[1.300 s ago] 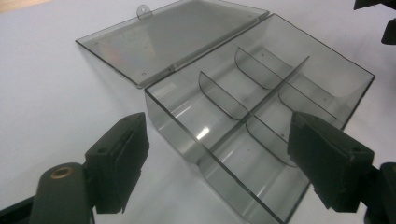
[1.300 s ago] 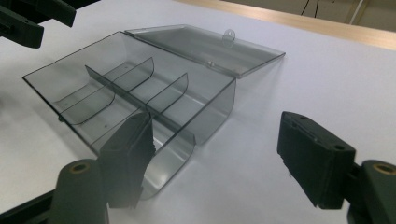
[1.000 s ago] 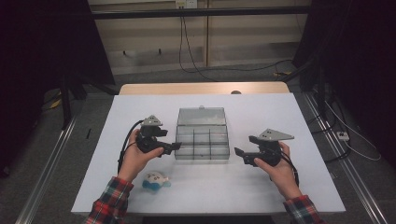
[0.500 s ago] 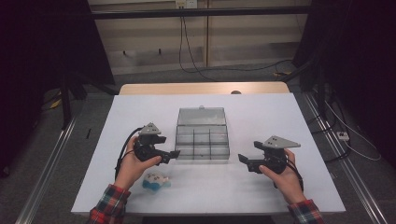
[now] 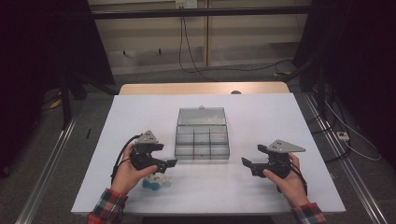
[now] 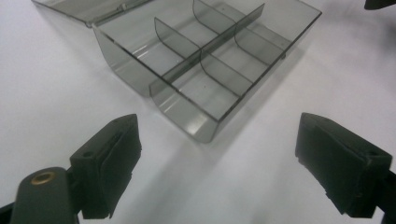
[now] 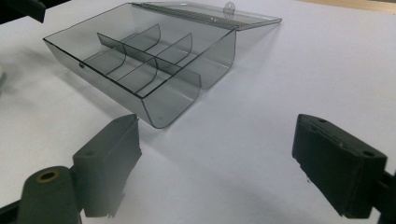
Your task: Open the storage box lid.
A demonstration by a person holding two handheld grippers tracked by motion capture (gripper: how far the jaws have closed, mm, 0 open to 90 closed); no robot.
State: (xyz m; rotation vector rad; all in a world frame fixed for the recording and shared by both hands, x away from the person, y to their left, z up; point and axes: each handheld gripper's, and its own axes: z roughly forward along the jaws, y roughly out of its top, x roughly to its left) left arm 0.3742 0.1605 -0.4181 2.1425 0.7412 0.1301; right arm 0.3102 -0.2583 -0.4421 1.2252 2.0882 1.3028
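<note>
A clear grey compartment box (image 5: 201, 143) lies mid-table, its lid (image 5: 201, 116) folded open flat behind it and its cells bare. My left gripper (image 5: 167, 163) hovers at the box's near left corner and points right. In the left gripper view its jaws stand open (image 6: 219, 165) with only table between them, the box (image 6: 205, 70) just ahead. My right gripper (image 5: 246, 164) sits off the box's near right corner, pointing left. Its jaws have just been opening and stand wide (image 7: 217, 163), with nothing between them. The box (image 7: 140, 60) lies ahead and to the left.
Small blue and white pieces (image 5: 155, 182) lie on the white table (image 5: 261, 121) beside my left hand, near the front edge. A wooden strip (image 5: 201, 88) borders the table's far side. Metal rails (image 5: 42, 172) run along the floor on both sides.
Both hands have drawn back a little toward the near edge of the table. The left gripper now sits closer to the blue and white pieces. The box has not moved.
</note>
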